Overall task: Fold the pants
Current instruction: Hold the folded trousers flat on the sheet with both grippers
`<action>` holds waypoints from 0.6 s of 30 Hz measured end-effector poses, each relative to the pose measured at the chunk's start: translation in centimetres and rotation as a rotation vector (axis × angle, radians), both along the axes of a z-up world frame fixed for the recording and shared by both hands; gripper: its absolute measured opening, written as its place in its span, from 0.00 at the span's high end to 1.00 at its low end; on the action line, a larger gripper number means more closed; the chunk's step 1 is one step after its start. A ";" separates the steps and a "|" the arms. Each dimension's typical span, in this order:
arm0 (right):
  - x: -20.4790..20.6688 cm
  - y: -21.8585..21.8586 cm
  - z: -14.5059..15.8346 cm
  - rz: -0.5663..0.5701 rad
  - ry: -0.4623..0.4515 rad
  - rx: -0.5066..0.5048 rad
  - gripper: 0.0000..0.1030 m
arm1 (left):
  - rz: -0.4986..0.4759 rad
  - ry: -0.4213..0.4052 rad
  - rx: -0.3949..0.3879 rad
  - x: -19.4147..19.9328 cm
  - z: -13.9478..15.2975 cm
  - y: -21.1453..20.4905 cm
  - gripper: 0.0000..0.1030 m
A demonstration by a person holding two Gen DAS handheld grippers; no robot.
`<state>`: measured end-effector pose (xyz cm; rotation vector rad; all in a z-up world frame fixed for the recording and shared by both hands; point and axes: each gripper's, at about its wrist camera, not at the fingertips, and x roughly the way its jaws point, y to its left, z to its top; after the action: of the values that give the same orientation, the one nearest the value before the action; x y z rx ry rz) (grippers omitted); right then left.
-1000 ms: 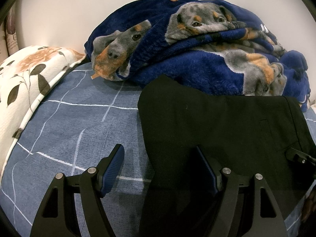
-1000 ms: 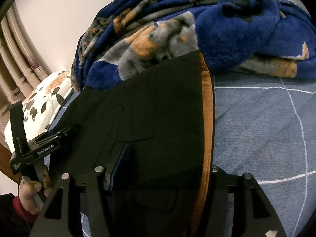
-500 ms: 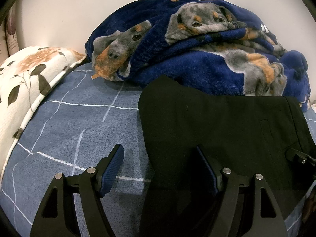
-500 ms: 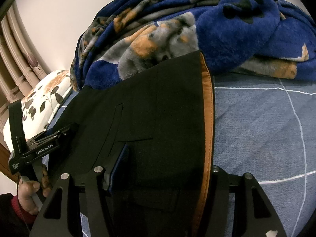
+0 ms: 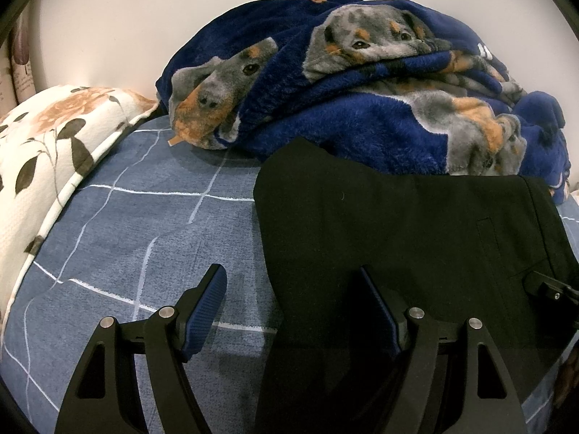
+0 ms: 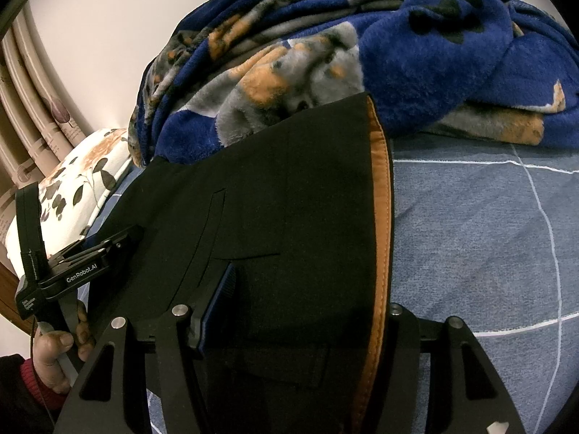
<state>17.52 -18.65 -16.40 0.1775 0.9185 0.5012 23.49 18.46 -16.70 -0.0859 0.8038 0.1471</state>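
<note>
The black pants [image 5: 398, 231] lie folded on the blue checked bed sheet [image 5: 152, 231], their far edge against the blanket. My left gripper [image 5: 293, 303] is open, straddling the pants' left edge, its right finger [image 5: 380, 311] over the cloth. In the right wrist view the pants [image 6: 289, 199] show an orange-brown waistband lining [image 6: 381, 217] along their right edge. My right gripper [image 6: 307, 307] is open around the waist end; the left finger [image 6: 220, 303] shows, the right one is hidden behind the cloth. The left gripper [image 6: 90, 256] appears at the left, held by a hand.
A blue plush blanket with dog prints [image 5: 362, 86] is heaped behind the pants against the white wall. A floral pillow [image 5: 47, 152] lies at the left. Curtains [image 6: 32, 115] hang at the far left. Bare sheet [image 6: 488, 235] lies right of the pants.
Almost nothing moved. The right wrist view has shifted very slightly; both grippers stay open at the pants' near edge.
</note>
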 end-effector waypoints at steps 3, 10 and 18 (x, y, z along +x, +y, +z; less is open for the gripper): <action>0.0 0.0 0.0 0.000 0.000 0.000 0.47 | 0.000 0.000 0.000 0.0 0.0 -0.1 0.28; 0.0 0.0 0.0 0.001 0.000 0.000 0.46 | 0.000 0.000 -0.003 0.0 0.0 -0.2 0.28; 0.0 0.0 0.0 0.001 0.000 0.000 0.46 | -0.002 0.002 -0.011 0.2 0.0 0.0 0.28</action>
<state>17.53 -18.64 -16.41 0.1767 0.9185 0.5024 23.72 18.46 -16.69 -0.0954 0.8066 0.1403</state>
